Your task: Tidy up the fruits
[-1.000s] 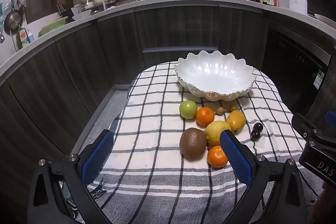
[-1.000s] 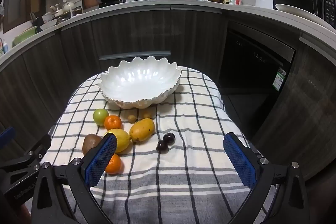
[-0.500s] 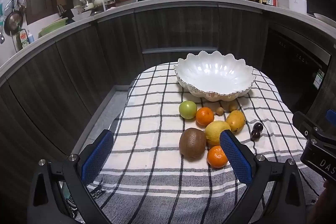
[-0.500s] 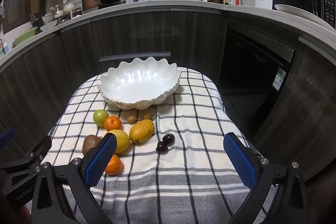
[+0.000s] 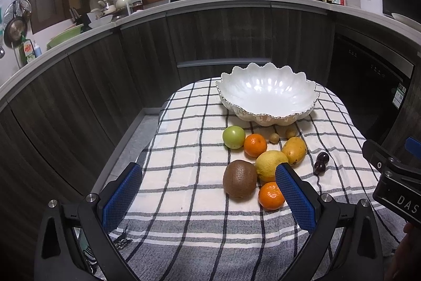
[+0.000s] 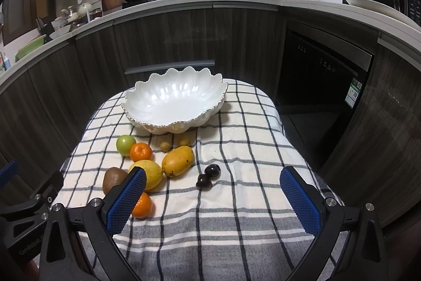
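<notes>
Hovering with both claws spread and empty, left claw (image 5: 208,195) and right claw (image 6: 213,198), I judge nothing's picked yet: fruit lies at the bowl's (image 5: 267,96) six o'clock, kiwi (image 5: 240,181) likely first.

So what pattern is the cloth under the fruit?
The cloth is white with a dark check, with grey bands at the near end; clearest in the right wrist view.

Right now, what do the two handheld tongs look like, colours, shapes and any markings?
Both match: the left tongs and right tongs have black plastic frames with triangular cut-outs, silver round bolts, and two long fingers faced with blue, diamond-textured pads. White lettering shows on each body: "DAS" on the right one; the left one's is too blurred to read. No cables or sleeves visible.
</notes>
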Available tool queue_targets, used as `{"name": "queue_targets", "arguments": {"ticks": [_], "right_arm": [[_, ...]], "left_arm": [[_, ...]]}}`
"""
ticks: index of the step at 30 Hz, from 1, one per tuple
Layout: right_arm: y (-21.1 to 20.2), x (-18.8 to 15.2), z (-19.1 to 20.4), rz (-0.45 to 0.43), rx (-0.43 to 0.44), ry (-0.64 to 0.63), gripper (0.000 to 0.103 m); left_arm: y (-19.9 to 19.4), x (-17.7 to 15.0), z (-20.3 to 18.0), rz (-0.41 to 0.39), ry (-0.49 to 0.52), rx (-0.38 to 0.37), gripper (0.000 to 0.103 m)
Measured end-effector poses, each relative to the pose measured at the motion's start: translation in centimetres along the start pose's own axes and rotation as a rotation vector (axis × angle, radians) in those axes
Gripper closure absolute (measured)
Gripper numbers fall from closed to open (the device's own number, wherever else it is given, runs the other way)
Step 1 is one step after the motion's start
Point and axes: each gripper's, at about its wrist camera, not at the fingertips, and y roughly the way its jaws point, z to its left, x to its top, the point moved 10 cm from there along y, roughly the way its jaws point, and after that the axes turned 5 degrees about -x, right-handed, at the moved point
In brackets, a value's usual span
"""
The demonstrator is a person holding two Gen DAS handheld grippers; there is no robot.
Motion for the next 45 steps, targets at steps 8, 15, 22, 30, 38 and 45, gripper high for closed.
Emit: {"name": "queue_targets", "arguments": {"ticks": [8, 15, 22, 30, 38, 45], "right_arm": [[-0.6, 0.3, -0.1, -0.015, -0.010, -0.003, 0.000], [-0.9, 0.7, -0.2, -0.038, -0.021, -0.015, 0.000], [-1.0, 0.7, 0.0, -0.034, -0.022, -0.017, 0.000], [-1.0, 0.7, 0.1, -0.033, -0.023, -0.021, 0.000], [-1.0, 0.8, 0.3, -0.039, -0.021, -0.027, 0.000], [-1.0, 0.8, 0.2, -0.040, -0.022, -0.028, 0.000]], "left_arm": [[0.0, -0.1, -0.2, 0.001, -0.005, -0.011, 0.000], [0.1, -0.1, -0.1, -0.006, -0.010, -0.020, 0.000], [0.3, -0.2, 0.0, -0.001, -0.015, -0.023, 0.000], [0.5, -0.2, 0.2, 0.003, -0.017, -0.021, 0.000], [0.8, -0.5, 0.4, 0.007, -0.020, -0.031, 0.000], [1.0, -0.8, 0.2, 0.013, -0.019, -0.039, 0.000]]}}
